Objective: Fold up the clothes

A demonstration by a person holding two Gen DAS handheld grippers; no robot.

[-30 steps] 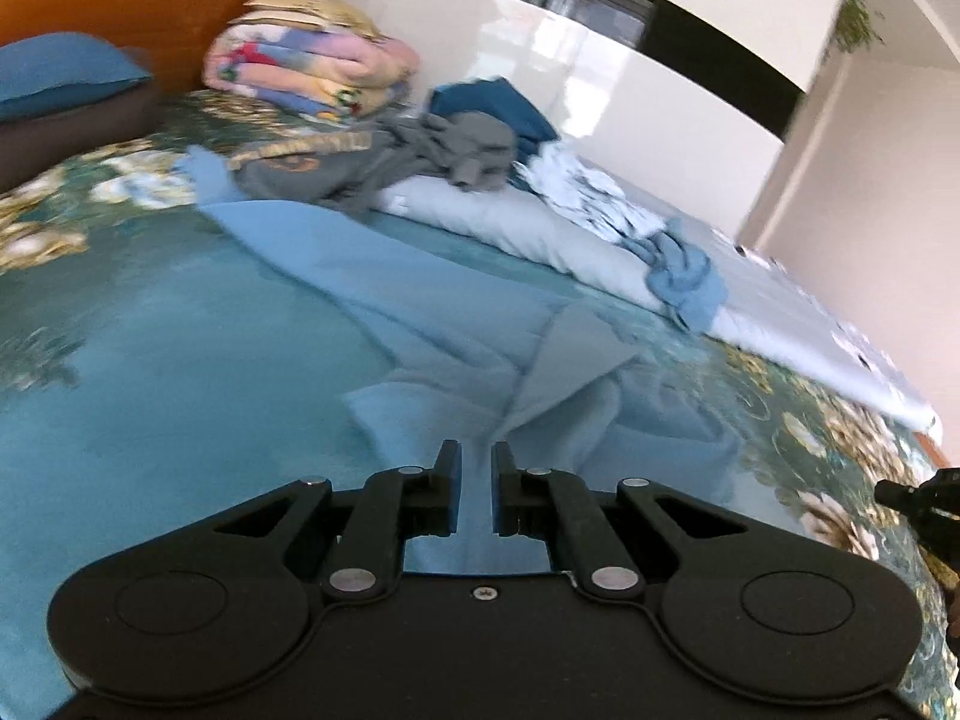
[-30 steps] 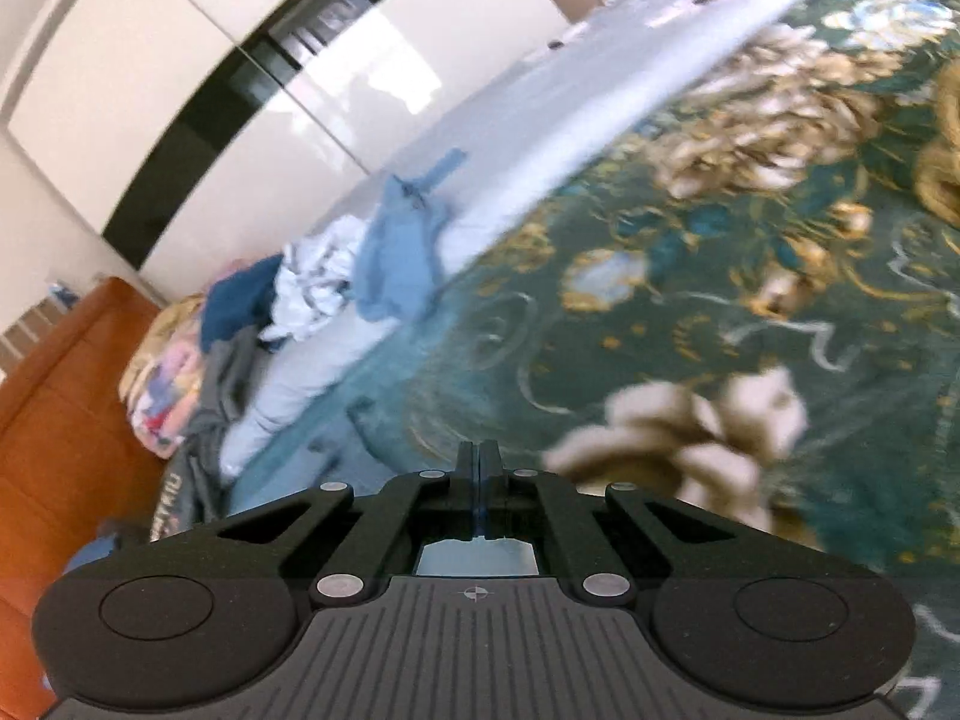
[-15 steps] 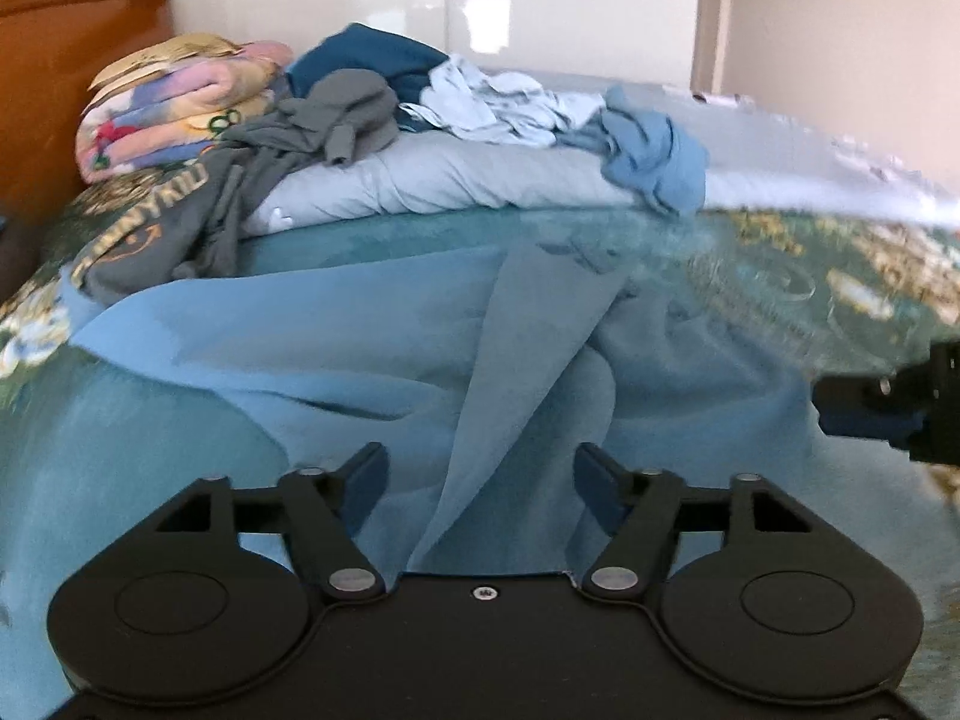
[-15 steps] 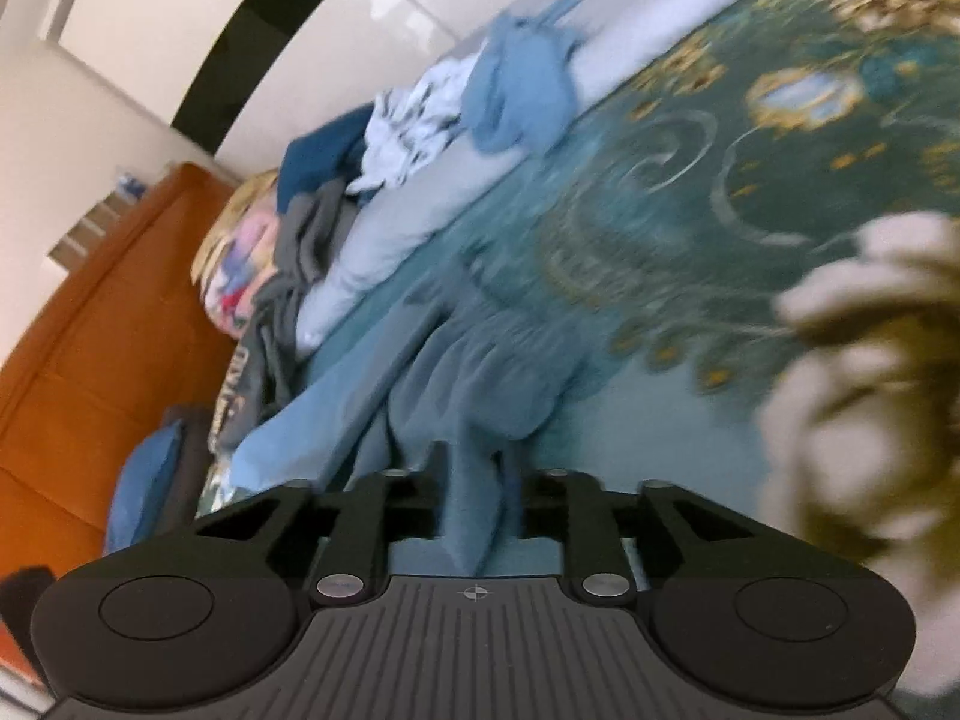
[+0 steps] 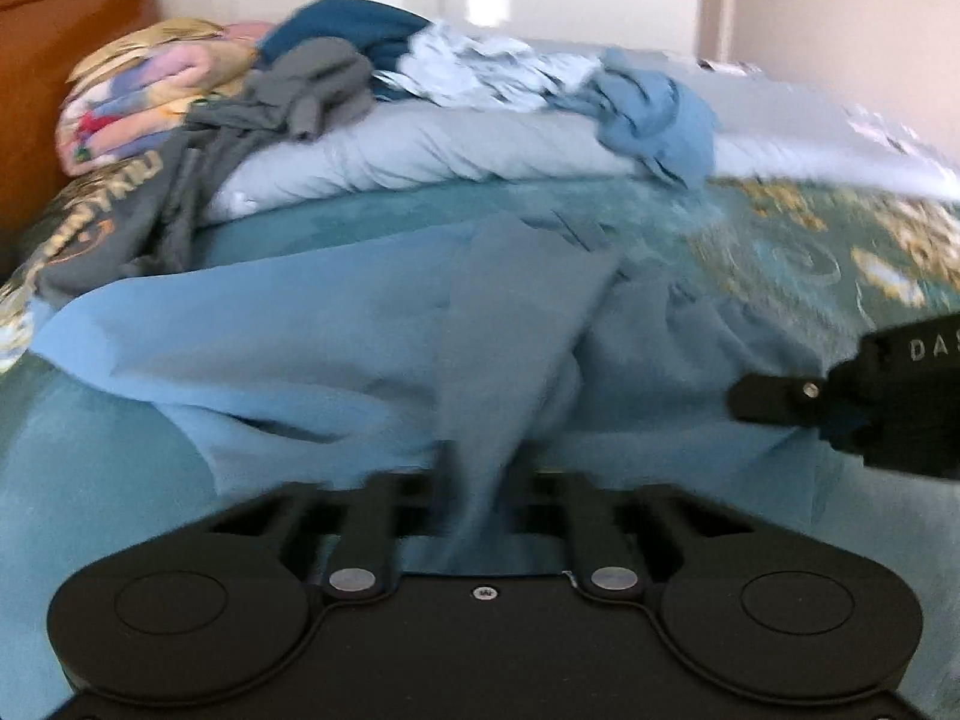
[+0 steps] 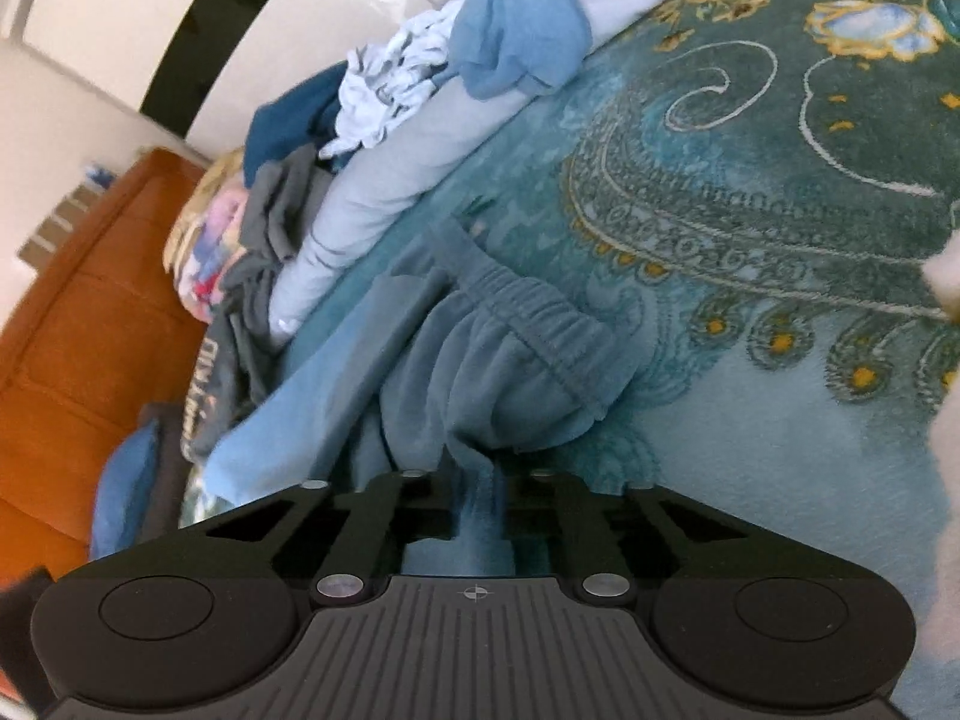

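Observation:
A light blue garment [image 5: 300, 330] with an elastic waistband [image 6: 540, 324] lies crumpled on the teal floral bedspread [image 6: 780, 432]. My left gripper [image 5: 483, 468] is low at its near edge; its jaws are closing, and a raised fold of the blue fabric is pinched between the fingers. My right gripper [image 6: 480, 474] is closing on another bunch of the same garment, just below the waistband. In the left wrist view the right gripper [image 5: 741, 402] shows at the right edge, on the garment's right side.
Behind the garment a rolled pale quilt [image 5: 420, 150] carries a pile of clothes: a grey shirt [image 5: 312, 90], a crumpled blue piece [image 5: 660, 114] and white cloth [image 5: 480, 66]. A folded colourful blanket [image 5: 132, 96] and an orange headboard [image 5: 36, 60] stand at the left.
Both grippers came down over the blue garment, opened, then closed on folds of it. The left view has rolled level, and the right gripper has come closer in it.

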